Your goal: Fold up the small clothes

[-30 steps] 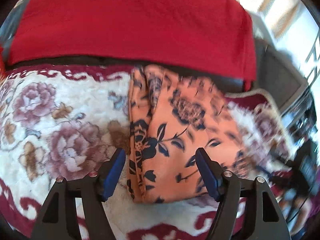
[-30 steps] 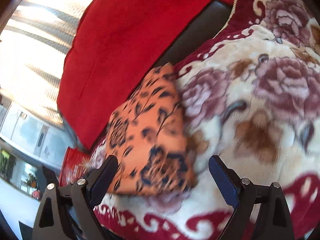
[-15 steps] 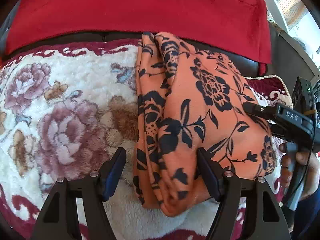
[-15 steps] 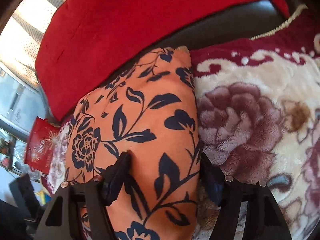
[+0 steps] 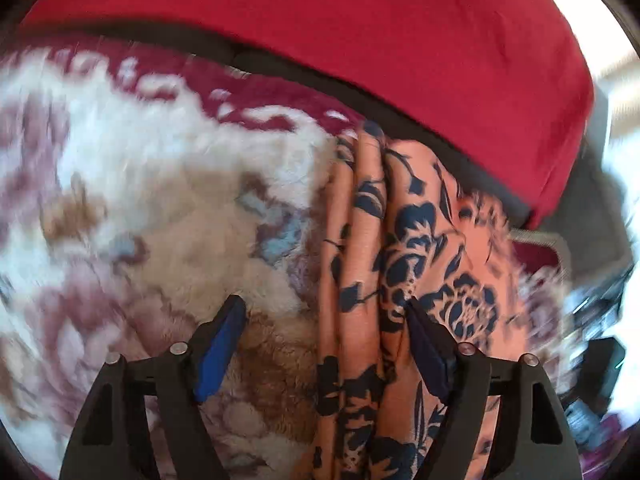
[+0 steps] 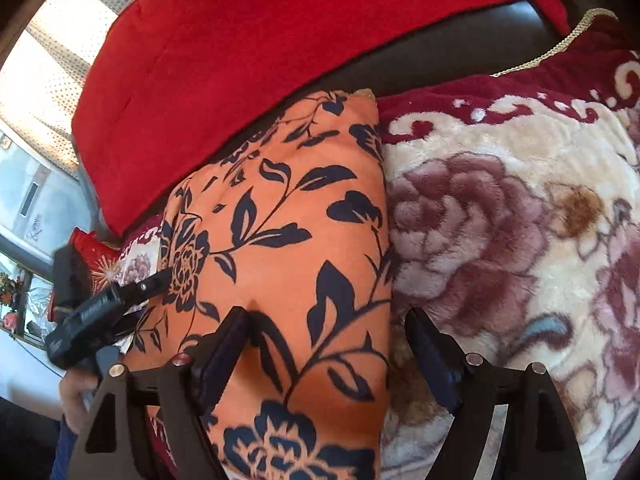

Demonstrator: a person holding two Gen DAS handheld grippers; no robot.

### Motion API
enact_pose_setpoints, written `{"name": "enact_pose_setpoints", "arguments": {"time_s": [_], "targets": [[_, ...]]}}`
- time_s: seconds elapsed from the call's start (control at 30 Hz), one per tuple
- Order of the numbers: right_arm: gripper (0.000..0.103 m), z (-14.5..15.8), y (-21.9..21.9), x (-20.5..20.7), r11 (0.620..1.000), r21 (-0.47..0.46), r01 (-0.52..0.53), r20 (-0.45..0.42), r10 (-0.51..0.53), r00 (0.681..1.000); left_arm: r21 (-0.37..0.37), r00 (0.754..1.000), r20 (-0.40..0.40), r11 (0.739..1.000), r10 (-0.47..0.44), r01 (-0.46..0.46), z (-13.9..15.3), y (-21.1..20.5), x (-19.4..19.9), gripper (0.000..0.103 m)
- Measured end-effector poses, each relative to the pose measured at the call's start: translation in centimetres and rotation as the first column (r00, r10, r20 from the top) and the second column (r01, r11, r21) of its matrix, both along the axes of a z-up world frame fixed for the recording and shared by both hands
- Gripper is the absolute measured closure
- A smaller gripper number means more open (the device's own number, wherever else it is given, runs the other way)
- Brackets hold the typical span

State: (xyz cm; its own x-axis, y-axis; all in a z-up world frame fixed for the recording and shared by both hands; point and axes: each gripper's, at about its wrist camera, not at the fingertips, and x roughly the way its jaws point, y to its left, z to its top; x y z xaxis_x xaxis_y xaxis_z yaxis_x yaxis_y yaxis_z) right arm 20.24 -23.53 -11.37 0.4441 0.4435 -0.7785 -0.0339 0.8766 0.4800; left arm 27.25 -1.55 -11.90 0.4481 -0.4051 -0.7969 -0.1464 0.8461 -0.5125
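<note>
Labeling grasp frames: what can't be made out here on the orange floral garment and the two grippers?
- Orange garment: left wrist view motion-blurred; near end cut off by the frame bottom.
- Left gripper, jaws opening: pad contact unclear in blur.
- Right gripper, jaws opening: own finger hides contact with cloth.
- Garment type: folded, unreadable.

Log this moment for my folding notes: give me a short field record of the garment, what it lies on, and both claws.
garment: orange cloth with dark floral print, folded into a long narrow stack
surface: plush floral blanket, cream with maroon border
behind: red cloth draped over a dark backrest
left claw: jaws opening; the cloth's pleated edge lies between them, the pads not pressing it
right claw: jaws opening; straddles the cloth's other long edge, not clamped
sharpness: left wrist view blurred, right wrist view clear
</note>
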Motion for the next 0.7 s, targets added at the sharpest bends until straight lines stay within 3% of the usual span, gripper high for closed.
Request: {"name": "enact_pose_setpoints", "arguments": {"time_s": [0.13, 0.33, 0.47, 0.57, 0.7], "targets": [[0.021, 2.2, -0.2, -1.7, 1.000, -0.020, 0.014, 0.057, -0.013, 0.998, 0.088, 0.999, 0.046, 0.996, 0.000, -0.004, 1.8, -0.6, -1.9, 0.023], [0.018, 5.2, 0.7, -6.6, 0.999, 0.046, 0.007, 0.139, -0.013, 0.990, 0.243, 0.991, 0.128, 0.970, -0.036, 0.004, 5.4, -2.2, -7.2, 0.023], [0.017, 5.6, 3.5, -9.8, 0.997, -0.077, 0.017, 0.161, -0.004, 0.987, 0.377, 0.984, 0.175, 0.926, -0.047, -0.023, 7.3, -3.1, -11.2, 0.018], [0.005, 5.2, 5.2, -11.1, 0.985, -0.172, 0.026, 0.150, 0.000, 0.989, 0.477, 0.981, 0.186, 0.878, -0.060, -0.037, 8.8, -4.1, -13.9, 0.018], [0.004, 5.8, 6.7, -13.0, 0.967, -0.253, 0.031, 0.183, 0.016, 0.983, 0.527, 0.980, 0.179, 0.850, -0.090, -0.018, 9.6, -4.5, -15.2, 0.018]]}}
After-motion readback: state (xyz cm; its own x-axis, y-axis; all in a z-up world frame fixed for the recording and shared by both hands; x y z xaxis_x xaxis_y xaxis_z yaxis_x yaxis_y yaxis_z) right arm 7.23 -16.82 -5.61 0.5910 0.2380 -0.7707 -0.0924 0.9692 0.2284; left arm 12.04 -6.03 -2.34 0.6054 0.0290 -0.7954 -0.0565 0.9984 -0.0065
